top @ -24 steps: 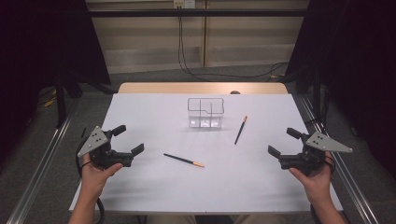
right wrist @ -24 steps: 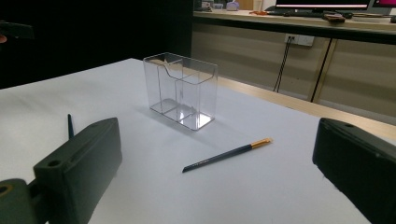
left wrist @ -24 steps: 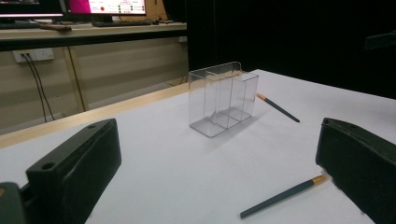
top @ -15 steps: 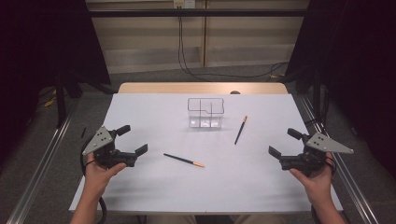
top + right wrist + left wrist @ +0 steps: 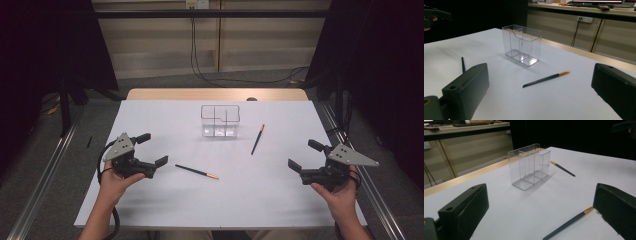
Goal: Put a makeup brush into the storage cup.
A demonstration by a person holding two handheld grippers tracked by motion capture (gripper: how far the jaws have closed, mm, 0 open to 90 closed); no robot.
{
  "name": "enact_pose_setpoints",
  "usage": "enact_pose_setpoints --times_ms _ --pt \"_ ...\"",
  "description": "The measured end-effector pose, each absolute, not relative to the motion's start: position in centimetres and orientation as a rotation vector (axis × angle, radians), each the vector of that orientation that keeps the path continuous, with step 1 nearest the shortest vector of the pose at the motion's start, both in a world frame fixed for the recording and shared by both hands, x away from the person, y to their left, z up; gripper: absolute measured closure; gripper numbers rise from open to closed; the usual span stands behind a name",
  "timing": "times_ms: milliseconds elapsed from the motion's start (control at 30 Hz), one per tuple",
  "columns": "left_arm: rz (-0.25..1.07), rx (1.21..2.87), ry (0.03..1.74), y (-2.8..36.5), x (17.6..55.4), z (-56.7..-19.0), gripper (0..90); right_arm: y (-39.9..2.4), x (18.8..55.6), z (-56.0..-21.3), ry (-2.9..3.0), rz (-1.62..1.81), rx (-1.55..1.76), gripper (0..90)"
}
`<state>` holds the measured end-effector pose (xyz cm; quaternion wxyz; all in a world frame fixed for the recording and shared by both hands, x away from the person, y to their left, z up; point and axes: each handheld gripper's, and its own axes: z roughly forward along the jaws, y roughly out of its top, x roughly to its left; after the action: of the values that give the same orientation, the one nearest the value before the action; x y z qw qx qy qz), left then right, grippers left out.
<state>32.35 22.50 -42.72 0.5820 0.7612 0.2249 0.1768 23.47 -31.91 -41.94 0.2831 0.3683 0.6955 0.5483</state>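
**Pencil approach: left gripper nearer, jaws to be set across the shaft**

1. Left gripper (image 5: 150, 152). Held low over the near left part of the desk (image 5: 165, 210). Its jaws stand wide apart with nothing between them. In the left gripper view the near pencil (image 5: 567, 223) lies just ahead, close by the right-hand jaw and outside the gap.

2. Near pencil (image 5: 197, 172). It lies flat on the desk, just to the right of the left gripper and well apart from the right gripper (image 5: 304, 159). Its long axis runs from upper left to lower right in the high view, orange end toward the right gripper. The left gripper is judged the nearer one. The coming move likely calls for a short advance to the right, with the jaws turned so that they close across the shaft, not along it.

3. Right gripper. Held over the near right edge of the desk, jaws fully apart and empty.

4. Far pencil (image 5: 257, 139). It lies flat, farther back, on a steep diagonal, orange end away from the person. It sits closer to the right gripper.

5. Clear holder (image 5: 220, 120). It stands upright at the centre rear, apart from both pencils. Its compartments look empty.
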Motion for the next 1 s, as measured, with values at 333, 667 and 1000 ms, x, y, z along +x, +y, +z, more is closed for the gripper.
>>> enact_pose_setpoints --times_ms 333,667,1000 --pt "0.359 1.777 0.479 20.3 33.2 -42.7 0.1 -32.3 22.9 -42.0 1.849 1.456 1.001 1.0" --pt "0.322 1.759 0.443 18.3 34.0 -42.8 0.1 -32.6 22.6 -42.0 1.839 1.460 1.006 1.0" --pt "0.278 1.773 0.428 17.0 34.3 -43.3 0.1 -32.3 22.6 -42.0 1.851 1.461 0.991 1.1"
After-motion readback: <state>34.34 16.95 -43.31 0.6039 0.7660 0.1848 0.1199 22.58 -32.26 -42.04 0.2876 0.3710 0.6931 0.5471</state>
